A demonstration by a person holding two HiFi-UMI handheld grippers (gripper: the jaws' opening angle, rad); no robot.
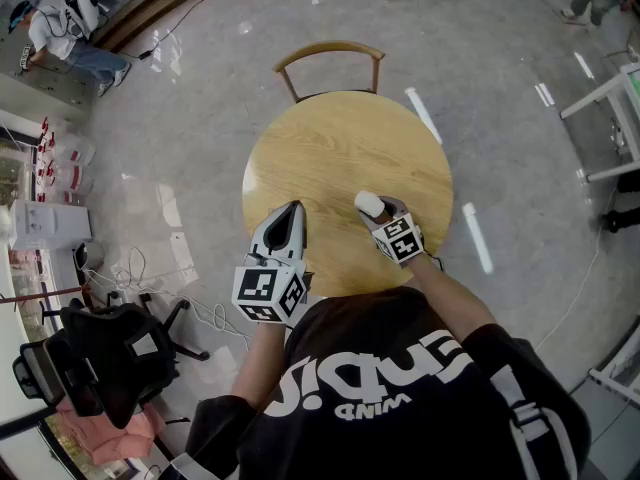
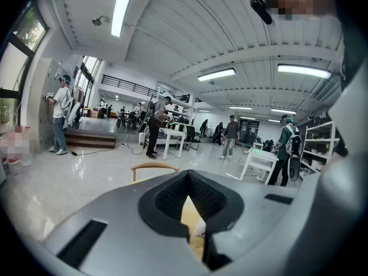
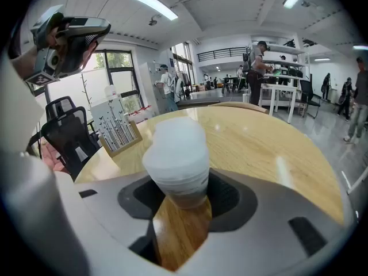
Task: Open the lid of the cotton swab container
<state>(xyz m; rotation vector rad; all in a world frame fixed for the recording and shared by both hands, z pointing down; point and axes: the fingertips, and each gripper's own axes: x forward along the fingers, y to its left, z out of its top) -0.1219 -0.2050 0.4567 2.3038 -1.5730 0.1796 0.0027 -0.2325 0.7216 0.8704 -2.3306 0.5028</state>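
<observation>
- Left gripper (image 1: 291, 211), one: grey two-jaw tool with a black-and-white marker cube. We find it over the near-left edge of the surface, fingers pressed together with nothing between them.
- Round table of light wood (image 1: 340, 148), one. It carries the container alone.
- Chair with a bent wooden backrest (image 1: 330, 53), one, tucked in at the table's far edge.
- Cotton swab container (image 3: 175, 154), one: a small cylinder of cloudy white plastic. It stands on the surface just in from the near edge and right of centre, long axis upright.
- White lid (image 3: 172, 132), one: still seated on top of the container, clear above the pads.
- Right gripper (image 1: 380, 213), one, of the same make, reaching in from the near edge. The container stands straight ahead of it, between its fingers. As far as we can judge, the pads meet its lower wall on both sides, so we count this a pinch on the body.
- Governing relation: the container lies to the right of the left gripper's tips and apart from them, level with them across the surface. The right gripper is the nearer and holds the base.
- We judge that the lid should come off upward along the upright axis. The left gripper is free for it but would first have to spread its fingers.
</observation>
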